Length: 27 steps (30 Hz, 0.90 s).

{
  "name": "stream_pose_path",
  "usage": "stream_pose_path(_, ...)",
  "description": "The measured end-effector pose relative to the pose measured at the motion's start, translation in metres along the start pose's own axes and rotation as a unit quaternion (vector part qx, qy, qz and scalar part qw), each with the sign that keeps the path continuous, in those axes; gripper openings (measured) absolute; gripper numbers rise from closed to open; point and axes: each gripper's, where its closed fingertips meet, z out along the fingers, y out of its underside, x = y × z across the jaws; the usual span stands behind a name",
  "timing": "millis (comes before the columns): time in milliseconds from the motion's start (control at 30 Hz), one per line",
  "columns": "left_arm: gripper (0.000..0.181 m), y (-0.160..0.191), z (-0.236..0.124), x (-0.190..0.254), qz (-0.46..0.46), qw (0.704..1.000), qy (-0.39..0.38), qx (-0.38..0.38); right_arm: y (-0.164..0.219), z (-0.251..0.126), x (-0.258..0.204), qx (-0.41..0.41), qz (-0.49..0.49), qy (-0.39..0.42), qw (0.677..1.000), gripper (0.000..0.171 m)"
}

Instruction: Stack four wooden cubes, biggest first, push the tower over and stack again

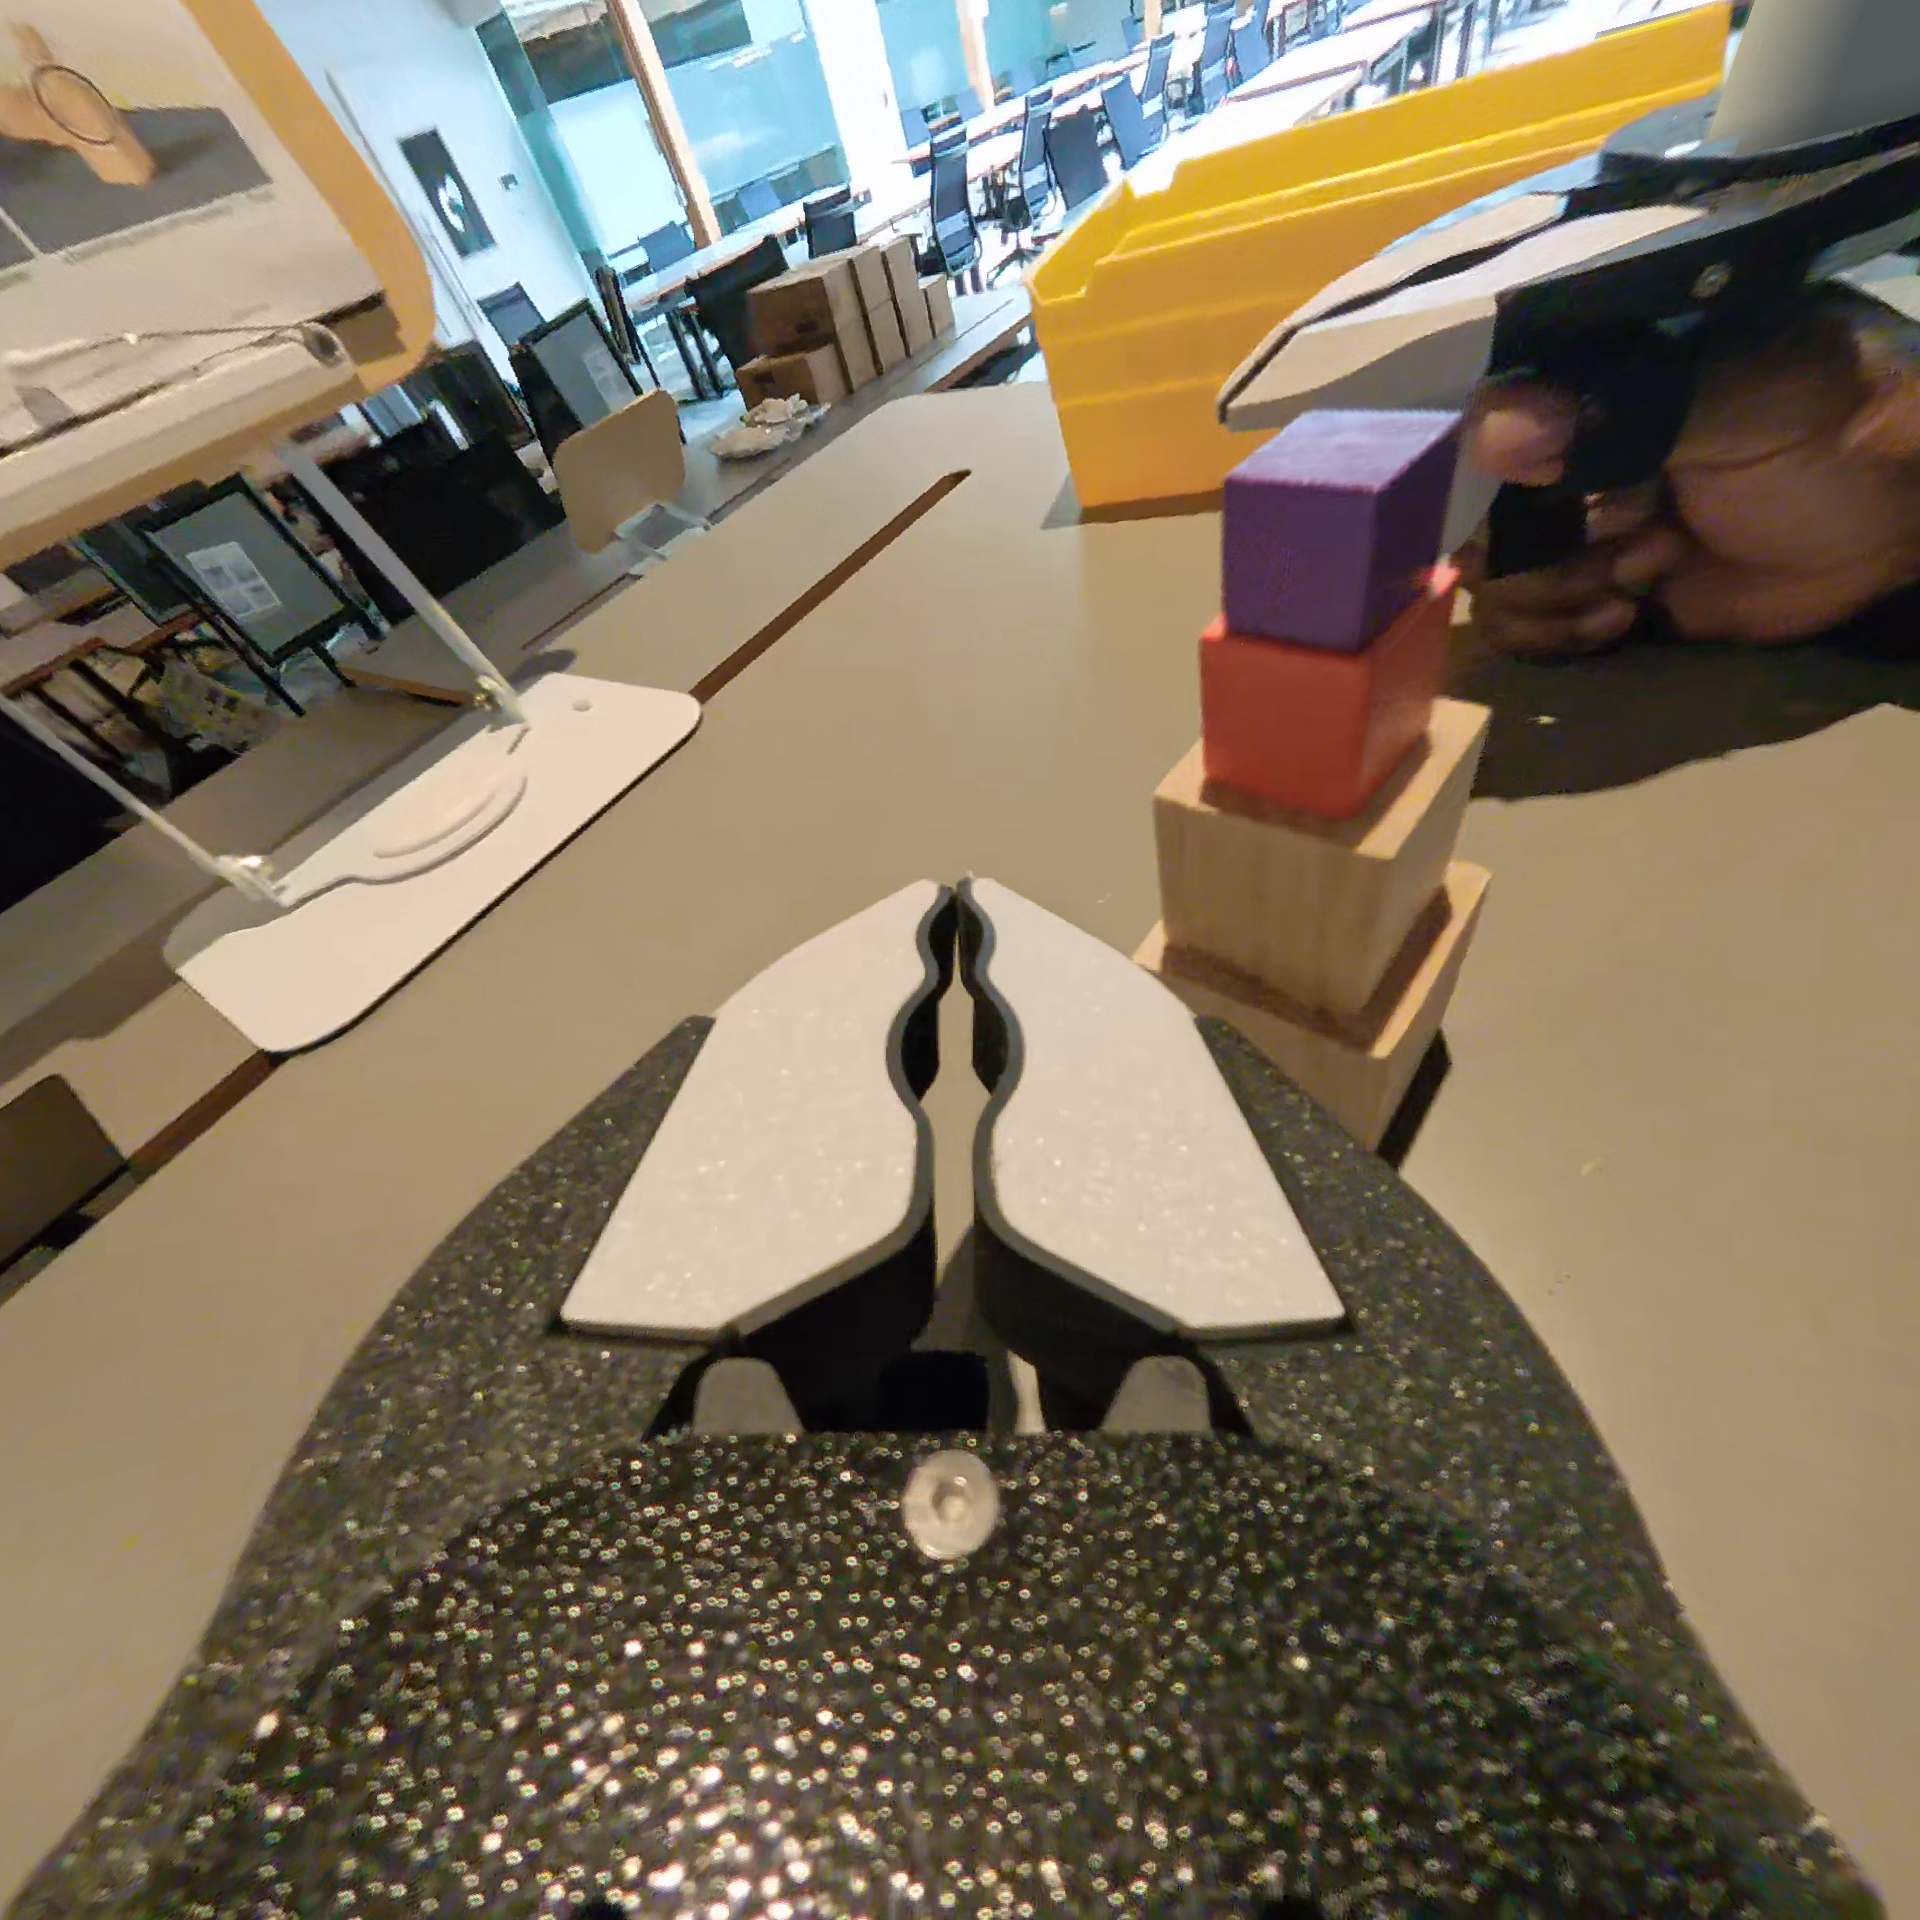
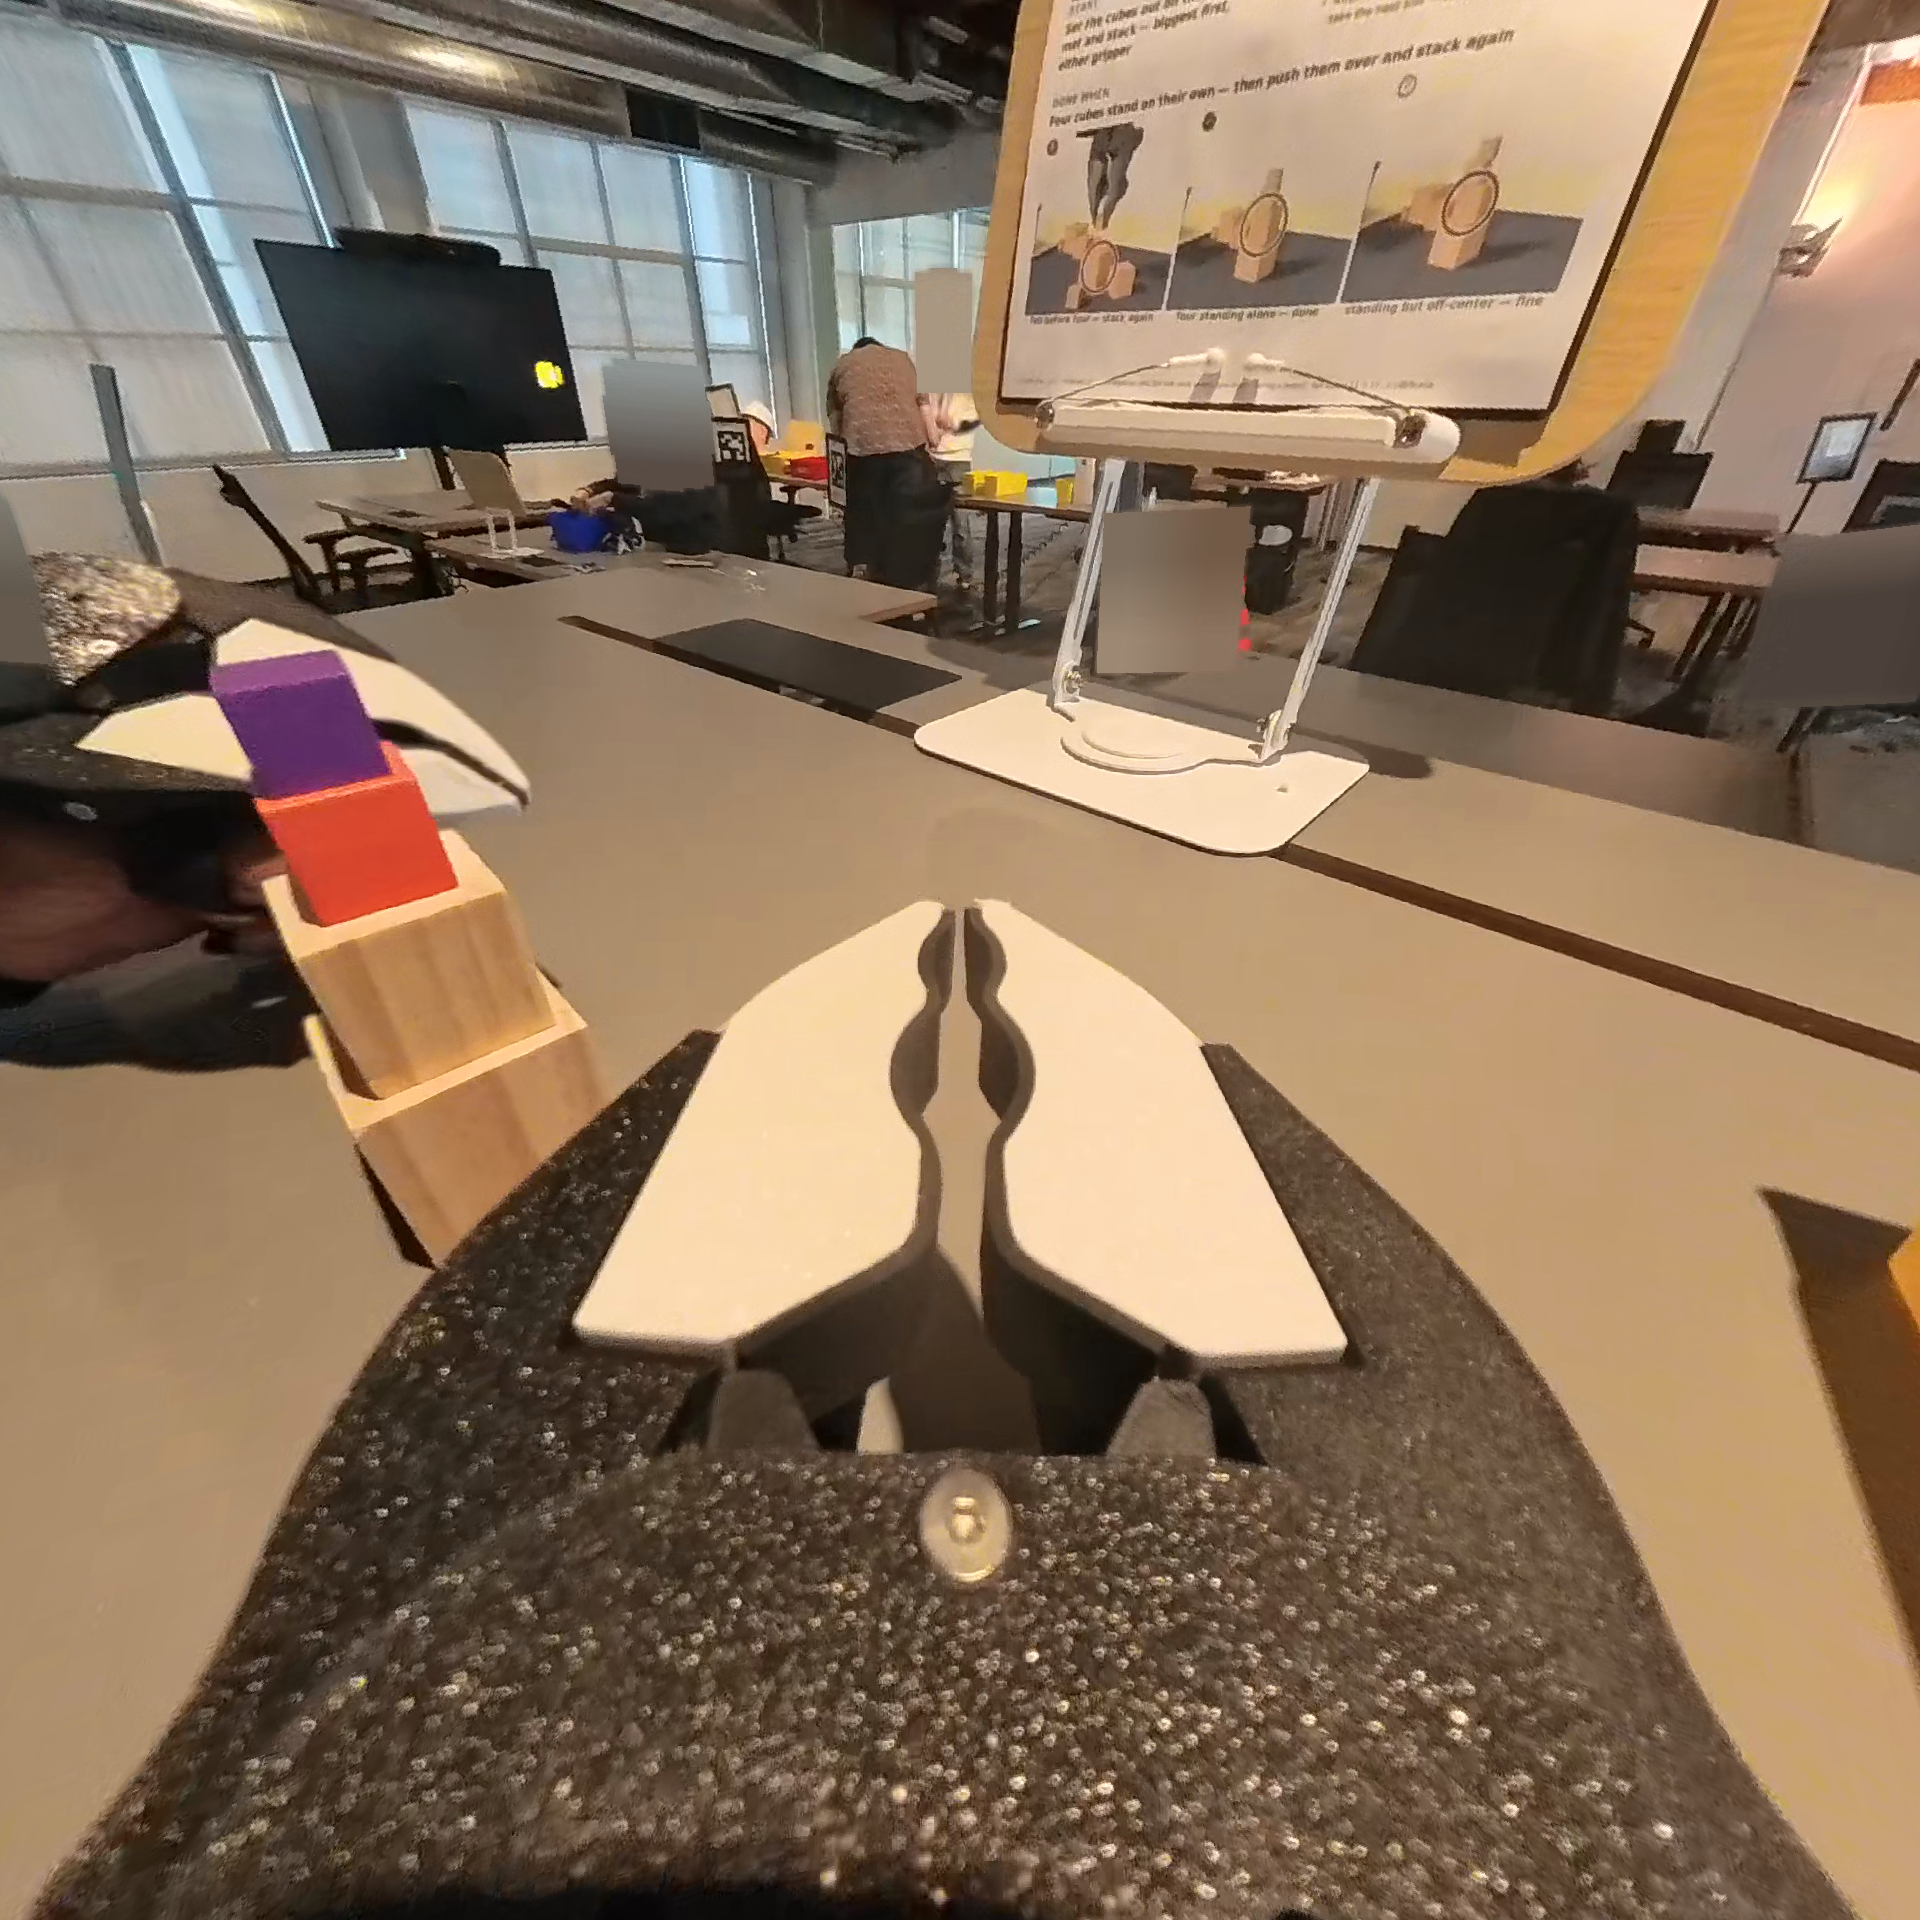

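Observation:
A tower of four cubes stands on the grey table. From the bottom it is a big wooden cube, a smaller wooden cube, a red cube and a purple cube. The right wrist view shows the same cubes at the left: big wooden, smaller wooden, red, purple. My left gripper is shut and empty, low beside the tower's base. My right gripper is shut and empty on the tower's other side. Its tips show at the purple cube's height.
Yellow bins stand on the table behind the tower. A white document stand holding an instruction sheet stands at the far side. A dark groove runs across the table. A hand holds the right gripper. The gap from one gripper's tips to the other's is roughly 15 cm. The red cube is about 6 cm from my left fingertips and 15 cm from my right.

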Motion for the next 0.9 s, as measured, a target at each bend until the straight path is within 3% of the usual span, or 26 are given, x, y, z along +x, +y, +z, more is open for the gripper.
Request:
stream_pose_path(33, 0.000, 0.000, 0.001, 0.002, -0.010, 1.000, -0.002, -0.009, 0.001, 0.001, 0.000, -0.003, 0.001, -0.002, 1.000, 0.002)
stream_pose_path(367, 0.000, 0.009, -0.011, 0.026, -0.111, 0.990, -0.038, -0.083, 0.004, 0.006, 0.017, -0.014, 0.025, 0.021, 0.999, 0.002)
stream_pose_path(633, 0.000, -0.013, 0.008, 0.056, -0.053, 0.990, -0.029, -0.128, 0.004, -0.004, 0.046, -0.019, 0.068, 0.070, 0.995, 0.001)
stream_pose_path(800, 0.000, -0.039, 0.031, 0.084, 0.006, 0.990, 0.001, -0.138, -0.002, -0.034, 0.081, -0.003, 0.113, 0.104, 0.988, 0.001)
stream_pose_path(900, 0.000, -0.046, 0.036, 0.087, 0.039, 0.987, -0.020, -0.152, 0.001, -0.059, 0.100, -0.014, 0.085, 0.124, 0.989, 0.000)
